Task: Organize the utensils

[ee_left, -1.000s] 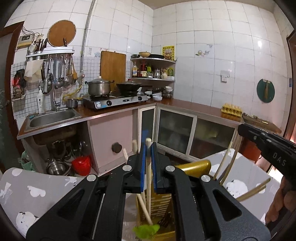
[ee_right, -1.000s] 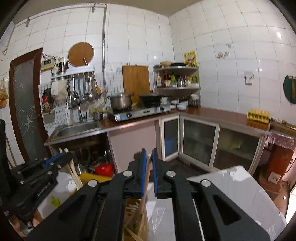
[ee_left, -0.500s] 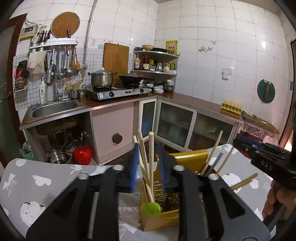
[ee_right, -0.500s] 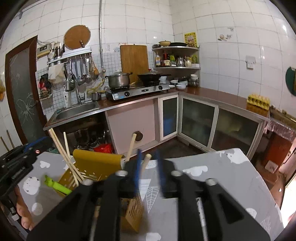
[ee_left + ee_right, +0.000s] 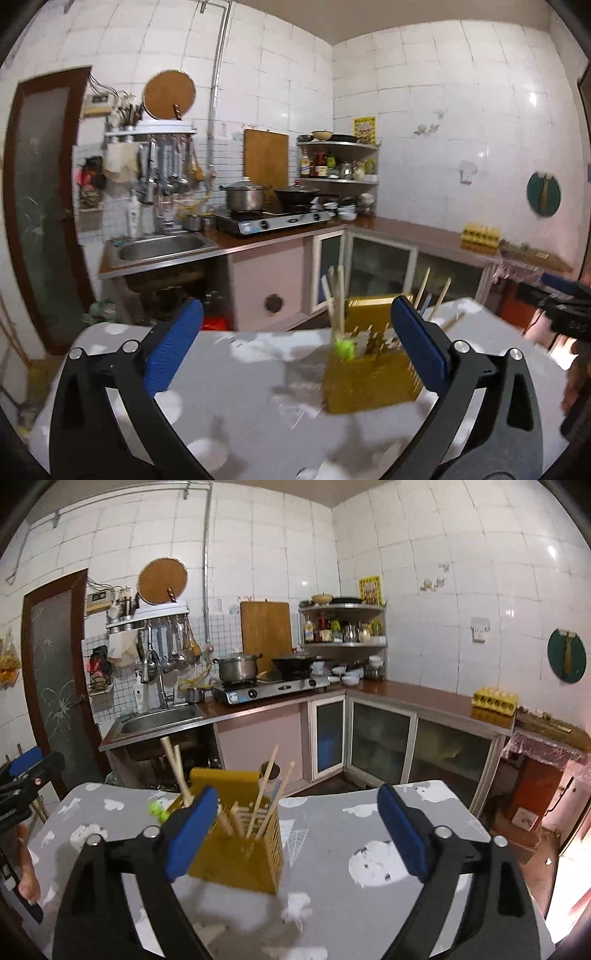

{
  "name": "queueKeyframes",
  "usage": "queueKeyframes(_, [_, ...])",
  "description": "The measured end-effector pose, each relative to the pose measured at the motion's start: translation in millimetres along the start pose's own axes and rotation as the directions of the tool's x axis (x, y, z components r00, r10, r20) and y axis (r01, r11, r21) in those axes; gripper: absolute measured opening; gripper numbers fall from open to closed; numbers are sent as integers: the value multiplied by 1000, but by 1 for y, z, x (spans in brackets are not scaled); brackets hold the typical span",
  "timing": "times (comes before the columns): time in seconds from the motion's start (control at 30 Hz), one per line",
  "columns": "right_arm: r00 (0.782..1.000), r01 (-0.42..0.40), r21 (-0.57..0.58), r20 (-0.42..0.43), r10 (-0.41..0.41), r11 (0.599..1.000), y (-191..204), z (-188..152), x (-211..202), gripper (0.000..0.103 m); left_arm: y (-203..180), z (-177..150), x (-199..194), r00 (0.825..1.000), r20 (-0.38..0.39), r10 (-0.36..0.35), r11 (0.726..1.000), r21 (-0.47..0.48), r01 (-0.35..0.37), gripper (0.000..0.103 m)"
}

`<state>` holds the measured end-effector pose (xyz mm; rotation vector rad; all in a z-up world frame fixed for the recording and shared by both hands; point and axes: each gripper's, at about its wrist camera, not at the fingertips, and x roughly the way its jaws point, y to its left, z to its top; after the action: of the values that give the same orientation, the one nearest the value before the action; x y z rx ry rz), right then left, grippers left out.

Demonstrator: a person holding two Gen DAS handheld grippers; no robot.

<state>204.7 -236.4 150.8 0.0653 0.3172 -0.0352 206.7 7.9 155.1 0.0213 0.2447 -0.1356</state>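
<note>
Chopsticks (image 5: 264, 794) stand tilted in a yellow slotted holder (image 5: 240, 853) on the grey patterned surface (image 5: 369, 834), with a small green item (image 5: 158, 809) at the holder's left edge. Nearer the camera than the holder, the right tongs (image 5: 295, 832) have their blue pads (image 5: 190, 832) spread wide and opening, nothing between them but the view of the holder behind the left pad. The left tongs (image 5: 295, 347) are likewise opening wide and empty, the holder (image 5: 365, 376) just behind their right pad, in a blurred picture.
</note>
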Motion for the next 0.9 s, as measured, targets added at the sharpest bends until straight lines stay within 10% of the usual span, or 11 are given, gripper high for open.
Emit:
queueKeyframes(0.53, [996,40,-69,81,-34,997,46,-147,-93,99,-10,-129,-100,997,-24,73,997,-39,-74,98])
queueKeyframes(0.9, [999,16,-39,41,-14,999,38,-172,-93,99,-20,-165,-104,994,4,109,994,17,-109,98])
